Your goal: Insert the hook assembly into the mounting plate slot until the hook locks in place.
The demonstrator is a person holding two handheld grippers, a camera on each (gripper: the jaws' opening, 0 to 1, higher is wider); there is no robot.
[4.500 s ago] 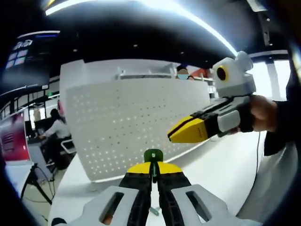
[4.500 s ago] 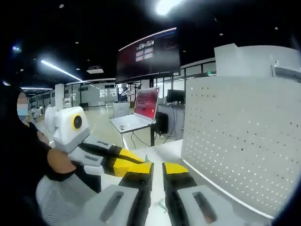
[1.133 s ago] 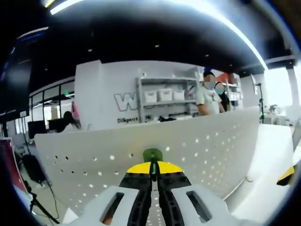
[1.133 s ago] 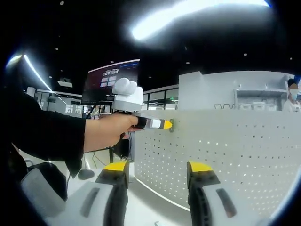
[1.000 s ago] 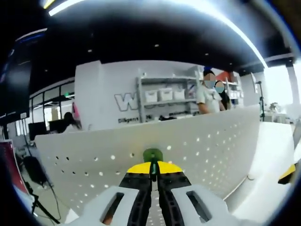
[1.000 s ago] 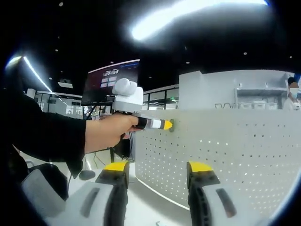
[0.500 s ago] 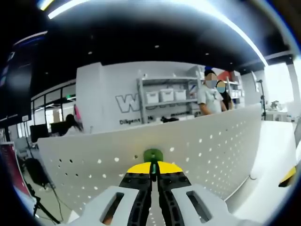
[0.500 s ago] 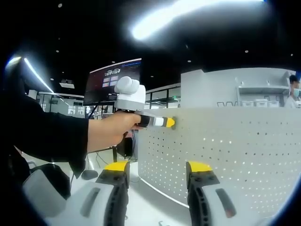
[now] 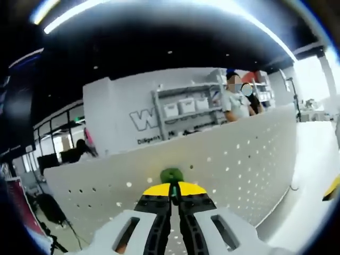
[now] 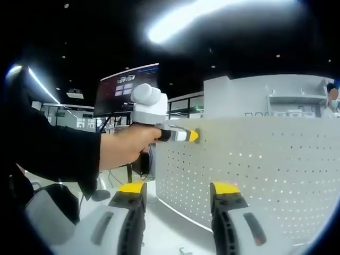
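Left gripper (image 9: 171, 189) presses green hook (image 9: 171, 175) pointing into pegboard (image 9: 239, 159).

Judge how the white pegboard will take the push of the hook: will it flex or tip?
The pegboard stands upright as a thin sheet, so it may flex a little. It looks curved, which probably helps it resist tipping. The left tongs press the green hook near its top edge, where a push levers most, so some rocking seems possible.

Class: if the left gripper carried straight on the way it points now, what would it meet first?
Probably the white perforated panel: the left gripper, shut on the green hook, points at its upper part.
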